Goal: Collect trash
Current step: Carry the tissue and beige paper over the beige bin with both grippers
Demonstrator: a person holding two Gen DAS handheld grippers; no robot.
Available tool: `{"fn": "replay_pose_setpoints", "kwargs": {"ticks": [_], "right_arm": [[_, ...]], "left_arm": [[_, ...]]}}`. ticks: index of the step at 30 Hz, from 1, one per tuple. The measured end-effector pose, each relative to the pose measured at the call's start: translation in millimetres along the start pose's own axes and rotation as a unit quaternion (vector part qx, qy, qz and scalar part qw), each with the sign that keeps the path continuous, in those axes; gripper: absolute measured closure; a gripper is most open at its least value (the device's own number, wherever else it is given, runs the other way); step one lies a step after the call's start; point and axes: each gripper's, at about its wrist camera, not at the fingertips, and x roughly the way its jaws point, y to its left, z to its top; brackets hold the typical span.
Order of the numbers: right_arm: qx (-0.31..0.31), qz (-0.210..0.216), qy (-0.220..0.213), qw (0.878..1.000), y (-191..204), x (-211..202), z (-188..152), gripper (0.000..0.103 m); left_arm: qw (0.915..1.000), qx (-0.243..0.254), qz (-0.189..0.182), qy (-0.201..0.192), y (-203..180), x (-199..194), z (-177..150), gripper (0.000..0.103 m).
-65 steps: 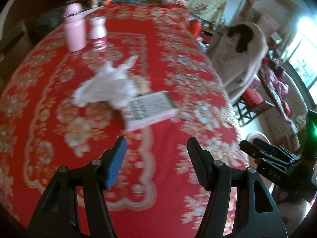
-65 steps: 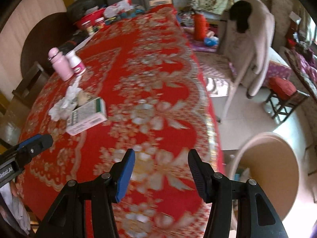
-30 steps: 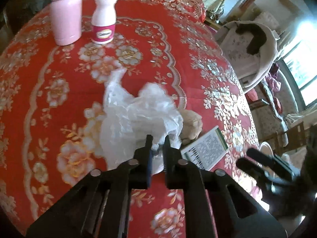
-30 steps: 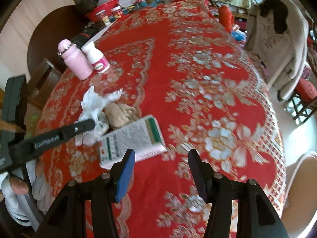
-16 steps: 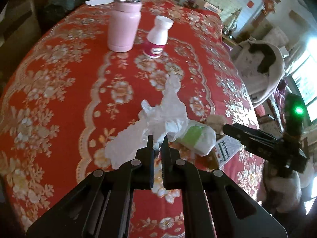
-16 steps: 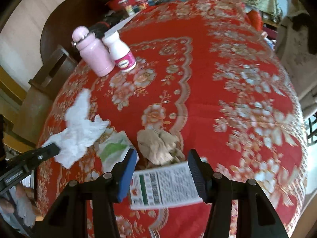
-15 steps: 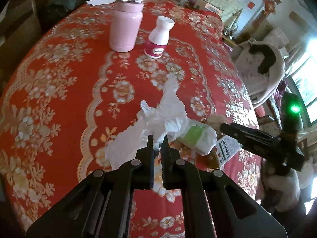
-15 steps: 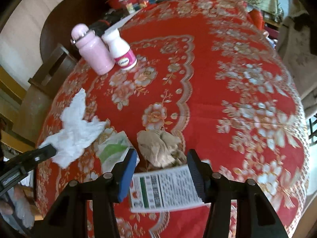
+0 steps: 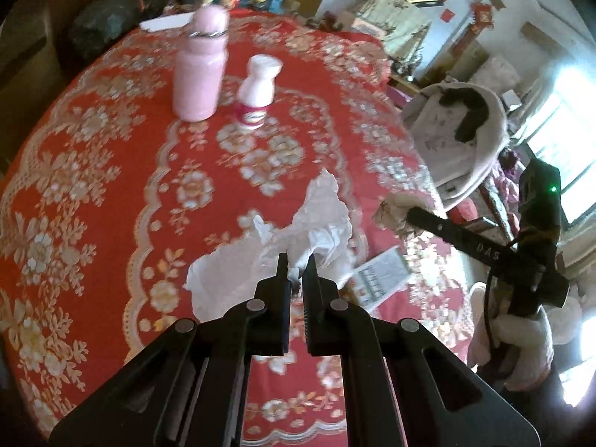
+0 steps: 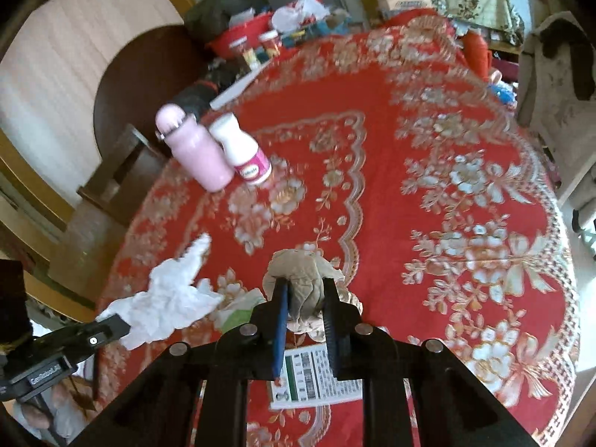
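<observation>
**Right wrist view: second grab is on, both grippers now busy**

Right wrist view shows the big change: half a second back the right hand-held gripper (image 10: 304, 311) was wide open above the pile, now its jaws have come in around the crumpled brown paper wad (image 10: 303, 279) and look to be pressing it from both sides. I'd call it gripped, or just about.

The left hand-held gripper (image 9: 296, 273) stays nearly closed, pinching the white tissue (image 9: 298, 246), which has lifted off the pile and uncovered a green-and-white wrapper (image 10: 238, 307) on the desk (image 10: 428, 111).

So my guess is two bits of trash are in hand, with the wrapper and the printed box (image 10: 316, 376) left lying just behind the wad.

Room-wise: the pink bottle (image 10: 193, 152) and small white bottle (image 10: 244, 152) stand well away toward the far side, so lifting straight up should be fine. The two grippers are near each other though, and the desk edge is close on the near side, so the box could get nudged off.
</observation>
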Motion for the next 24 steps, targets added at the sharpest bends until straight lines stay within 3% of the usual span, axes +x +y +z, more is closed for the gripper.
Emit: {"fn": "replay_pose_setpoints", "kwargs": {"ticks": [13, 24], "right_arm": [[0.055, -0.038, -0.015, 0.998, -70.8, -72.5, -64.8, 0.086], [0.134, -0.098, -0.040, 0.985, -161.0, -159.4, -127.2, 0.086]], "left_arm": [[0.9958, 0.077, -0.047, 0.009, -110.7, 10.5, -17.6, 0.100], [0.9814, 0.160, -0.097, 0.043, -235.5, 41.3, -56.8, 0.100]]}}
